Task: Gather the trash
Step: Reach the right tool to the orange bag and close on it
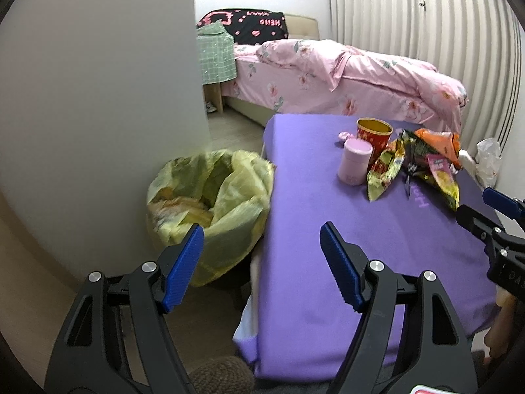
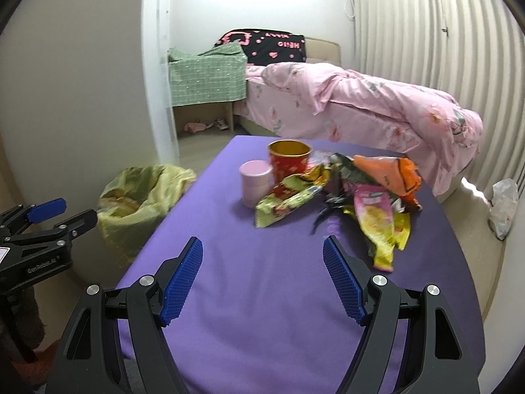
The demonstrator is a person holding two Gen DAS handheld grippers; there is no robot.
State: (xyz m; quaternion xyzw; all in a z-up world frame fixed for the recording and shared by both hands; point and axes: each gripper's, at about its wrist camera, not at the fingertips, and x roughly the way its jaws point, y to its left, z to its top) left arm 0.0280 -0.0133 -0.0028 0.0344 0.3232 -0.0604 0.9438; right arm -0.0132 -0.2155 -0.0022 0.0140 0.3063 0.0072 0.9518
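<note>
Wrappers (image 2: 344,193) beside pink jar (image 2: 255,182).

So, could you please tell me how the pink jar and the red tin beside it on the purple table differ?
The pink jar is plain pale pink, while the red tin is patterned red with a gold inside. The pink jar is closed by a lid; the red tin stands open at the top. The pink jar is shorter and sits nearer the grippers; the red tin rises taller behind it. Both stand upright on the purple table, next to the snack wrappers.

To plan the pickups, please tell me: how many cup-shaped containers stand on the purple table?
2. The pink container stands left of the wrappers; the red and gold cup stands just behind it. The wrappers may hide others.
</note>
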